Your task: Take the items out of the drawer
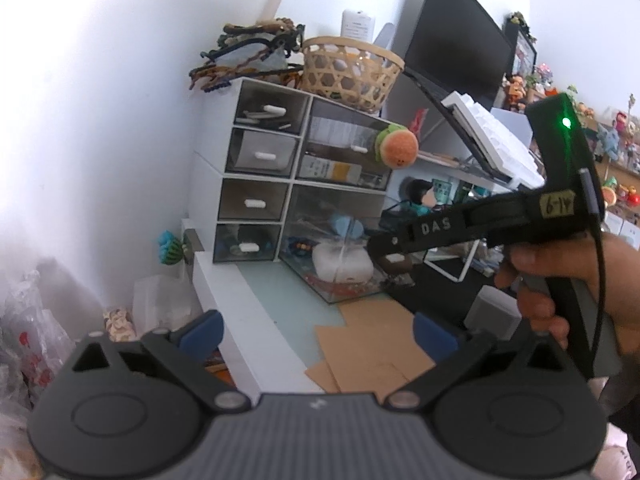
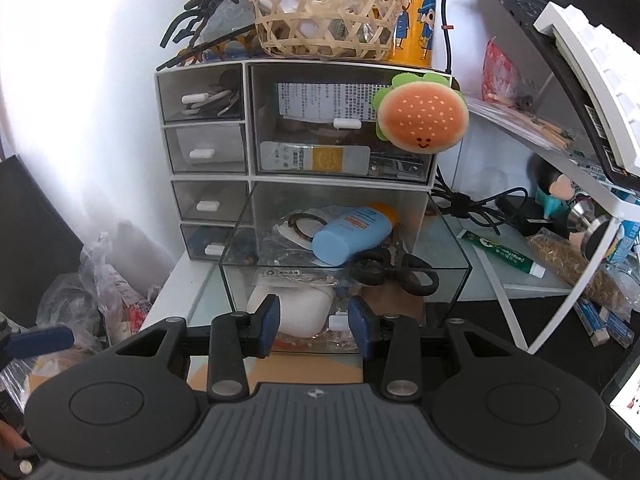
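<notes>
**Drawer's pulled out, right gripper parked at its front edge**

The clear drawer (image 2: 448, 240) at the bottom of the white organizer (image 2: 424, 178) is seen pulled well out, and its load can be read through the walls: a blue lotion bottle (image 2: 352, 232) lying on its side, black scissors (image 2: 396, 274) just beside it toward 4 o'clock, and a white case (image 2: 302, 312) down at the front wall.

The right gripper (image 2: 314, 322) is held right at the drawer's front. Its blue pads (image 2: 270, 320) are narrowed but not touching; a gap is left and nothing is clamped. The small white drawer handle (image 2: 338, 322) sits inside that gap near the right pad, though actual contact can't be made out.

The key relation: the bottle lies toward 12 o'clock from the fingers, up and over the front wall, with its long axis running roughly 7 to 1 o'clock, cap end nearer. So a reach over the rim is probably called for, with the jaws opened wider and turned across that axis.

The left gripper (image 1: 316, 330) is held well back, pads spread wide with nothing between them. The right hand (image 1: 560, 280) is clearly the nearer one, so the pick is likely its job.
</notes>
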{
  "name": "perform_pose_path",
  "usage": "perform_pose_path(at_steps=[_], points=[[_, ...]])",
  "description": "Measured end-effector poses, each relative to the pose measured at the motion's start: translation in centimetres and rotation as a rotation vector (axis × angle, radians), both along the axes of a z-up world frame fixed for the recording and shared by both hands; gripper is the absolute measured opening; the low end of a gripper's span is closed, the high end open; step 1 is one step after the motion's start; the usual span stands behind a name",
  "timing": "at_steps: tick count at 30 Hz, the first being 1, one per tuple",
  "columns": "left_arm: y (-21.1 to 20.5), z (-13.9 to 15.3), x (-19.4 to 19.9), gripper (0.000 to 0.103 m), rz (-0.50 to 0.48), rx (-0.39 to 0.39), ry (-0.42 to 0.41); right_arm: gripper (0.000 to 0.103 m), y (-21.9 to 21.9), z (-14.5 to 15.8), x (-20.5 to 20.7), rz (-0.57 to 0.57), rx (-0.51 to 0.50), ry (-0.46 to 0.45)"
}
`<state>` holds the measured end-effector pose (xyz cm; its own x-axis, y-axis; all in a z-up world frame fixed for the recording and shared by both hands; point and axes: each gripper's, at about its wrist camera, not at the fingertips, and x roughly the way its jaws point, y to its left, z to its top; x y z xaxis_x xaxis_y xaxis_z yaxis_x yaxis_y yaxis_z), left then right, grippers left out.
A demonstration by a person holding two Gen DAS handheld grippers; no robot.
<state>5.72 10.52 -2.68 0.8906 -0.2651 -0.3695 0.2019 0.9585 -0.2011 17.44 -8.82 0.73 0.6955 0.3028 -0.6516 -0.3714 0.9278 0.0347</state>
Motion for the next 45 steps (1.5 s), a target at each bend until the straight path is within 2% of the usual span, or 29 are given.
perform_pose_path(at_steps=[17,24,45], points=[[0.8,-1.3,1.3,0.103,0.0,-0.038,0.032,0.042,1.9,-0.9,1.8,0.013,-0.029,-0.062],[1.2,-1.7,1.6,0.103,0.007,-0.05,0.042,0.042,2.2,-1.0,3.2,0.015,-0.01,-0.058],[2.5,-3.1,2.8,0.103,0.04,-0.079,0.083,0.039,3.8,-1.3,5.7,0.047,-0.06,-0.09]])
